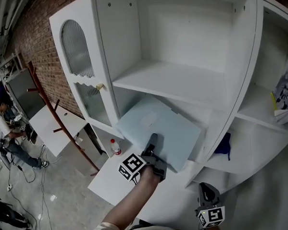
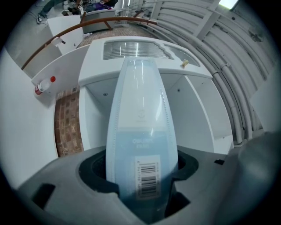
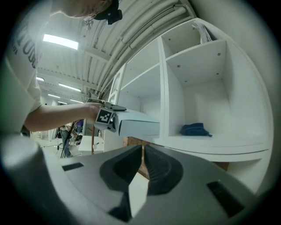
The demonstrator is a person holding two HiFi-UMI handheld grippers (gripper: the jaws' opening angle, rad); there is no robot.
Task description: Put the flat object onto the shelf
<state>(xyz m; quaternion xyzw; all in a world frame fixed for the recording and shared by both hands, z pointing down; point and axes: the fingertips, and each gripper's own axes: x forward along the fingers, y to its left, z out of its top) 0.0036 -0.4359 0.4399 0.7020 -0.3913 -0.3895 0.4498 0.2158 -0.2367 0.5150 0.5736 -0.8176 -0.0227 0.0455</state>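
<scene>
The flat object (image 1: 160, 129) is a thin light-blue pack with a barcode label (image 2: 147, 179). My left gripper (image 1: 153, 147) is shut on its near edge. Its far end reaches into the lower opening of the white cabinet, under the shelf board (image 1: 178, 82), and its near part juts out in front. In the left gripper view the pack (image 2: 140, 118) runs straight out from between the jaws (image 2: 142, 186) toward the cabinet. My right gripper (image 1: 208, 194) hangs low at the bottom right, shut and holding nothing (image 3: 142, 163). From there I see the pack (image 3: 138, 124) and the left gripper (image 3: 105, 117) side-on.
A blue cloth (image 1: 224, 145) lies in the lower right compartment (image 3: 196, 129). A printed booklet (image 1: 284, 88) leans in the right-hand shelf. A ribbed-glass door (image 1: 77, 49) stands at the cabinet's left. A red-capped bottle (image 1: 115, 146), a coat stand (image 1: 50, 110) and a seated person (image 1: 3, 130) are to the left.
</scene>
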